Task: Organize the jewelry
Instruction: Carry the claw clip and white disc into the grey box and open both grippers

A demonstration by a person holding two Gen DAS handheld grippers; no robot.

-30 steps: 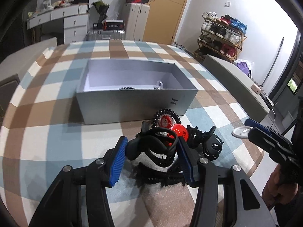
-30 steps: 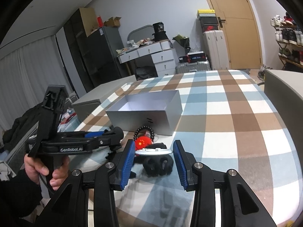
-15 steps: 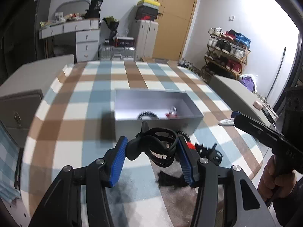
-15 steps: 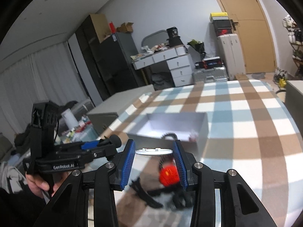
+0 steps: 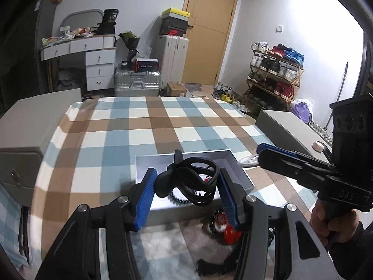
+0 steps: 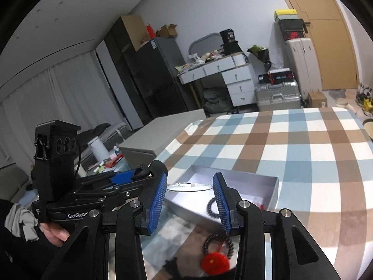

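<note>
My left claw [image 5: 186,186], raised since earlier, stays clenched on the black hair clip [image 5: 188,182] above the grey box [image 5: 235,170]; my right claw [image 6: 190,200] grips the white disc [image 6: 190,186].

My ribbed blue rubber pads [image 5: 145,194] looked matt. The black plastic hair claw [image 5: 186,182] was glossy; the grey cardboard box [image 6: 271,192] smooth; the checked cloth [image 5: 139,126] matt.
</note>
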